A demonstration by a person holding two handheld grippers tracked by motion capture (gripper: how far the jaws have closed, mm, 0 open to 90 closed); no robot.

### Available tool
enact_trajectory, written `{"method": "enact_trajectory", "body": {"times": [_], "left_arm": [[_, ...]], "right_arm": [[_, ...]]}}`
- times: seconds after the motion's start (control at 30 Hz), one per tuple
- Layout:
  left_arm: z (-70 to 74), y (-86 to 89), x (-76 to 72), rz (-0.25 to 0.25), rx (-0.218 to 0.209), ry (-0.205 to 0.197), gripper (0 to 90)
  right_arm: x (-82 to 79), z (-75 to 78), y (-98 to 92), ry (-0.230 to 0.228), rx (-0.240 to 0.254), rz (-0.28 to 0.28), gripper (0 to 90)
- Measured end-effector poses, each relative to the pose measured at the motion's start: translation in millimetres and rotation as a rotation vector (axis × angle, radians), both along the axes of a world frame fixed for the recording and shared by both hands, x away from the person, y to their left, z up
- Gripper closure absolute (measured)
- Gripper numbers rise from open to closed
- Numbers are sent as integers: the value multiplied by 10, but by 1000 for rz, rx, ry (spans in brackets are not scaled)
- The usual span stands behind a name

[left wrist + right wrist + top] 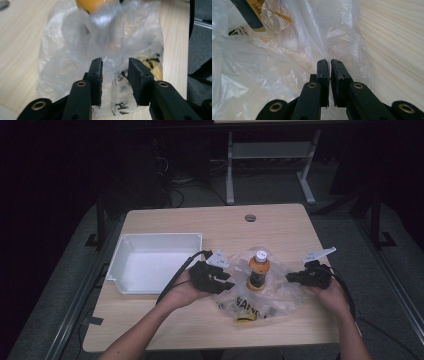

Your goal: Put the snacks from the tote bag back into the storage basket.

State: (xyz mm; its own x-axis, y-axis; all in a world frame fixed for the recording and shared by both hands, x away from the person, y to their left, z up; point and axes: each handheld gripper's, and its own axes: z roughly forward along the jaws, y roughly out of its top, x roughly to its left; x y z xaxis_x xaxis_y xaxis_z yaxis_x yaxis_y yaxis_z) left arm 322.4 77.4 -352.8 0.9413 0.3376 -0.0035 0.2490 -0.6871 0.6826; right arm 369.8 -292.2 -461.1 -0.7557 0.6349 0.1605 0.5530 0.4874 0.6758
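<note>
Bag [260, 292] lay mid-table, just right of tray [150, 262], w/ 1 orange bottle [258, 270] standing inside. We had L gripper [222, 281] jaws apart, film between but not pinched. R gripper [292, 277] clamped on bag edge. Bag looked thin, soft, slippy; bottle maybe tippy. We judged best to grab rim both sides. We counted 1 bag, 1 bottle, 1 tray.

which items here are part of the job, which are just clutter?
In use: plastic bag, orange bottle standing in it, right gripper pinching the bag's edge, left gripper with jaws apart.
Lying about: white bin, table.
</note>
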Motion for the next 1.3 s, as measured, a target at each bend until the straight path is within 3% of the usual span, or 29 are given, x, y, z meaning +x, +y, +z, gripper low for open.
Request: {"method": "enact_trajectory", "body": {"times": [0.1, 0.23, 0.37, 0.67, 0.8, 0.93, 1.0, 1.1, 1.3], "left_arm": [[124, -11, 10, 7, -34, 0, 625], [275, -59, 52, -2, -34, -17, 618], [329, -141, 88, -2, -30, -27, 576], [336, -371, 230, 7, -9, -52, 414], [227, -459, 321, -5, 25, -20, 421], [109, -523, 354, 2, 63, -28, 535], [42, -550, 358, 27, 95, -52, 656], [-57, -548, 346, 45, 87, -56, 827], [-287, -511, 285, 33, 117, -23, 881]], "right_arm": [[2, -3, 2, 2, -1, 0, 846], [6, -11, 7, 8, -2, -1, 846], [6, -13, 10, 10, -3, -1, 845], [9, -20, 7, 11, 2, 1, 844], [6, -16, 2, 10, 2, 2, 844], [5, -13, 2, 16, 4, -3, 844], [4, -11, 0, 16, 5, -3, 844], [6, -13, -10, 8, 4, 1, 844], [8, -16, -14, 5, -1, 0, 844]]}}
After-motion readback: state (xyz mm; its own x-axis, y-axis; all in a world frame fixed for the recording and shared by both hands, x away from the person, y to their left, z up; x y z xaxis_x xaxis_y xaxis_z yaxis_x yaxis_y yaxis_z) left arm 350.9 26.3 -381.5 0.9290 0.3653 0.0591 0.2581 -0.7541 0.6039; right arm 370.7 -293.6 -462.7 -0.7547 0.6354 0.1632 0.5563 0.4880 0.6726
